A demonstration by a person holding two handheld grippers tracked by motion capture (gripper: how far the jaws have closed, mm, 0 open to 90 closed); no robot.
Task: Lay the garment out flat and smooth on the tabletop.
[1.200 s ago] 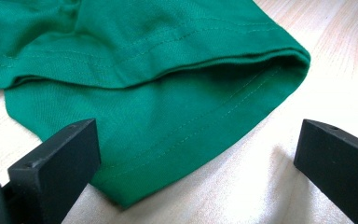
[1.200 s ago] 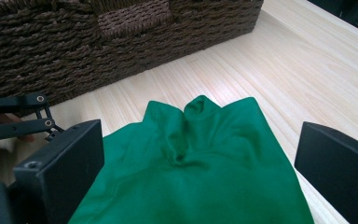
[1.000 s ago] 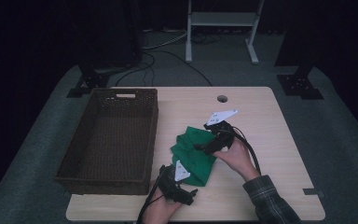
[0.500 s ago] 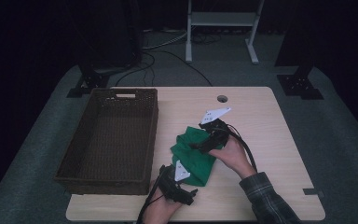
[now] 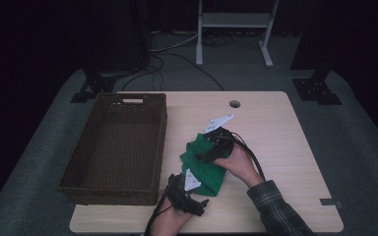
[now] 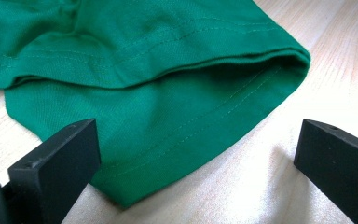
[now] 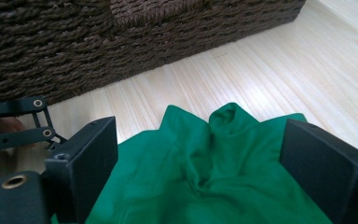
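I am working a green garment (image 5: 204, 164) that lies bunched on the wooden surface (image 5: 280, 142), lower centre of the high view, just right of the brown wicker basket (image 5: 115, 142). The cloth sits close beside the basket's right wall, apart from it, which suits a short carry into the basket if that is where it goes; I judge it so from the layout alone.

My right gripper (image 5: 215, 149) is over the far, upper edge of the garment. In the right gripper view its jaws stand wide apart, with a puckered ridge of green fabric (image 7: 214, 154) rising between them and the basket wall (image 7: 121, 42) filling the top of the frame. The jaws have just been closing a little, with the cloth between them, yet the pads do not press on it. I hold it there because the raised fold gives something to pinch.

My left gripper (image 5: 189, 194) rests at the near, lower corner of the garment, at the bottom of the high view. In the left gripper view its jaws are also apart, one on each side of a stitched hem (image 6: 186, 135) that lies flat on the surface; nothing is clamped. It is placed low so the hem edge can slide between the jaws.
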